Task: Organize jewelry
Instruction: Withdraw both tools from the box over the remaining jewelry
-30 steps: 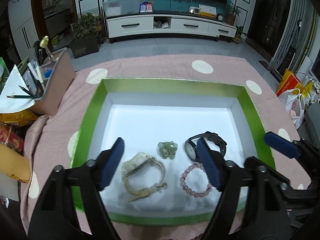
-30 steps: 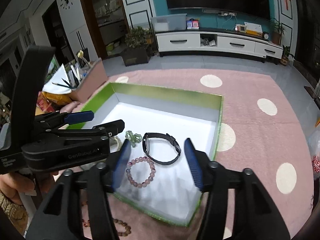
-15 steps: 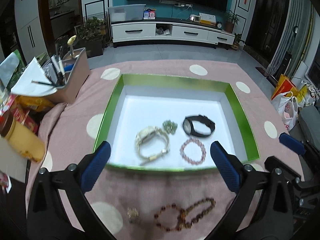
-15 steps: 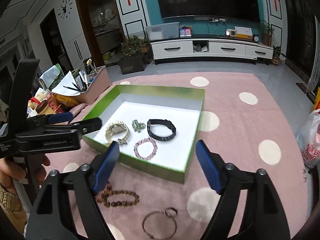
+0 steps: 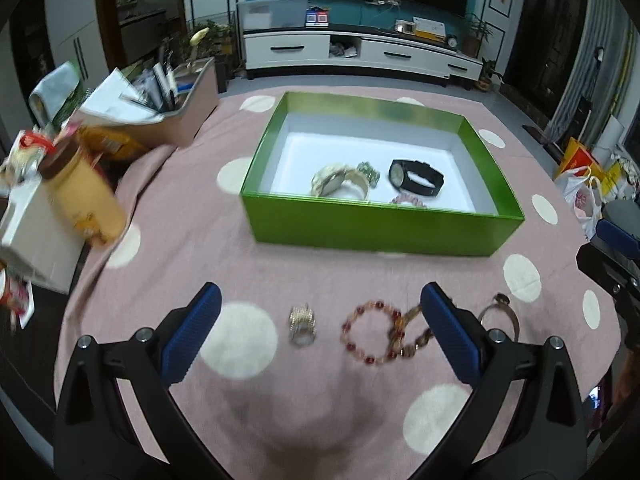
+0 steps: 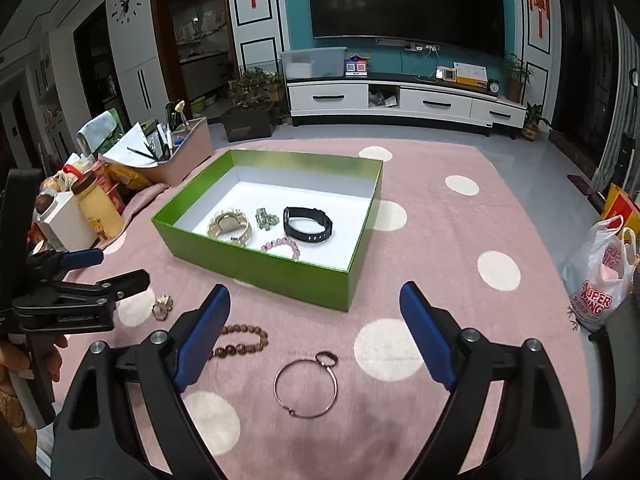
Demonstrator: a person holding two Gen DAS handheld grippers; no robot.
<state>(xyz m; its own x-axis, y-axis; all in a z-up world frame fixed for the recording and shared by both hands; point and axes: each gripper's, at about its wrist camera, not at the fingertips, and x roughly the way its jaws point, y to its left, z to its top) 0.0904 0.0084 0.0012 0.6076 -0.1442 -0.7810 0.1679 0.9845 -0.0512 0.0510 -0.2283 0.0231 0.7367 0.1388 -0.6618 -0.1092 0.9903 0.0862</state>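
A green box (image 5: 372, 228) (image 6: 256, 262) on the pink dotted cloth holds a cream watch (image 6: 229, 224), a green stone piece (image 6: 267, 218), a black watch (image 6: 307, 225) and a pink bead bracelet (image 6: 280, 245). On the cloth in front lie a small gold piece (image 5: 302, 324) (image 6: 162, 306), a red bead bracelet (image 5: 370, 334), a brown bead bracelet (image 6: 240, 338) and a thin metal bangle (image 6: 306, 386). My left gripper (image 5: 320, 340) is open and empty above the gold piece and red bracelet. My right gripper (image 6: 316, 336) is open and empty above the bangle.
A pink organizer with pens and paper (image 6: 176, 152), a yellow bottle (image 6: 100, 208) and snack packets crowd the table's left side. A white shopping bag (image 6: 600, 276) sits off the right edge. The left gripper shows in the right wrist view (image 6: 96, 280).
Both grippers have pulled back from over the box toward the near side. The loose pieces on the cloth have come into view beneath them.
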